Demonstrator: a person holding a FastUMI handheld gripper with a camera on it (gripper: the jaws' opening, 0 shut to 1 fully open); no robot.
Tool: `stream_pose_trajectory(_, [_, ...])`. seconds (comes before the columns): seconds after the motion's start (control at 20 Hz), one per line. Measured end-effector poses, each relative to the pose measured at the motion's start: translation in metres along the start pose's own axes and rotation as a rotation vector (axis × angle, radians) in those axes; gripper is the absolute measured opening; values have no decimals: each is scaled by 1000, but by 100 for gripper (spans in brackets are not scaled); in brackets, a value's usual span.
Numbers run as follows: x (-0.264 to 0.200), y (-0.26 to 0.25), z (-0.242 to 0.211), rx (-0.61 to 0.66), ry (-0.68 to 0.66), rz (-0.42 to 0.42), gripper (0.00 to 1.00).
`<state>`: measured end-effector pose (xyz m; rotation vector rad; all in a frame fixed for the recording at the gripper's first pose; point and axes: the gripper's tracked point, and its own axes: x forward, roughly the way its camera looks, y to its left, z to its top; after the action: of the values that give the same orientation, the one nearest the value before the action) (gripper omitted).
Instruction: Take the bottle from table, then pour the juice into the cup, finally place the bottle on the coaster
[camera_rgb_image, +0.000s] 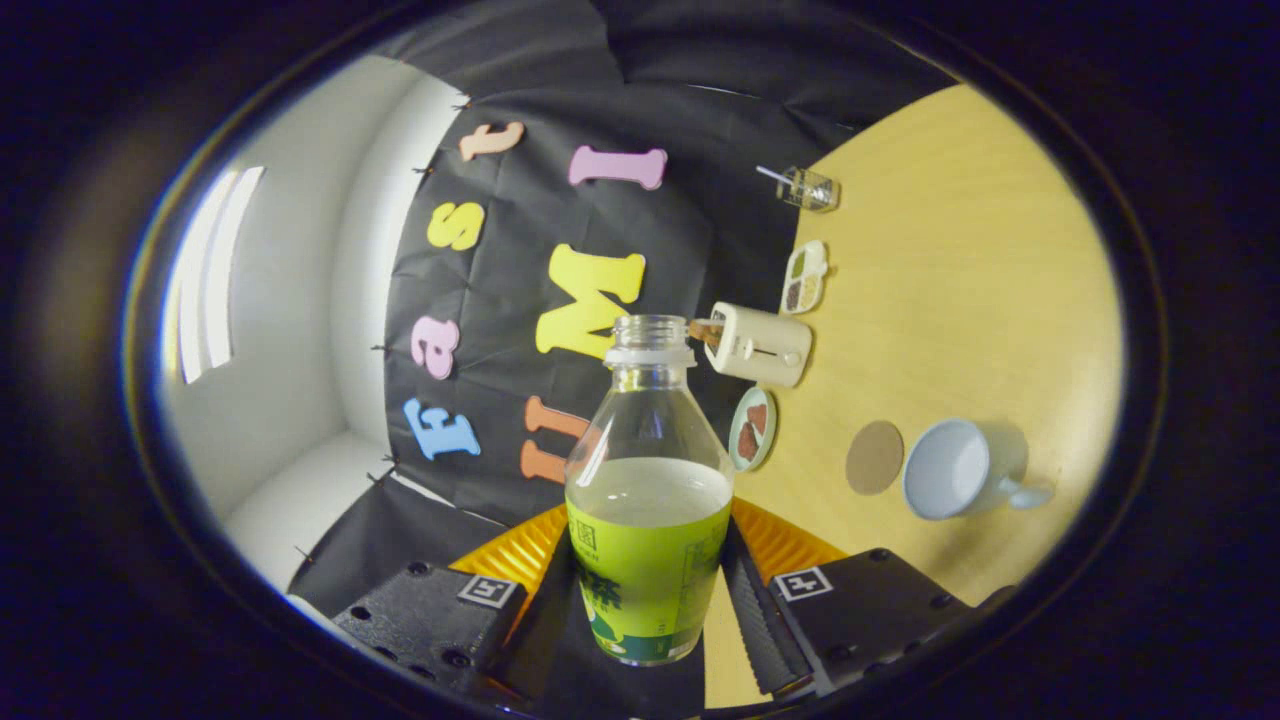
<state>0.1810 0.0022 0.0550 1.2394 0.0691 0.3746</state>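
The gripper (648, 590) clamps the uncapped bottle (648, 520) between both fingers, lifted clear of the table (960, 300).

A clear plastic bottle (648, 490), uncapped and wrapped in a green label, sits clamped between the gripper (648, 600) fingers, about half full of pale juice. The view is rolled, so the wooden table (960, 280) stands on edge beside it. Beyond the fingers a white cup (962, 468) with a handle rests just beside a round brown coaster (874, 457).
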Motion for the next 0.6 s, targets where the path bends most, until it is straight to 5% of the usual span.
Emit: stream_pose_trajectory(0.6, [22,42,19,-698,-100,-59,79])
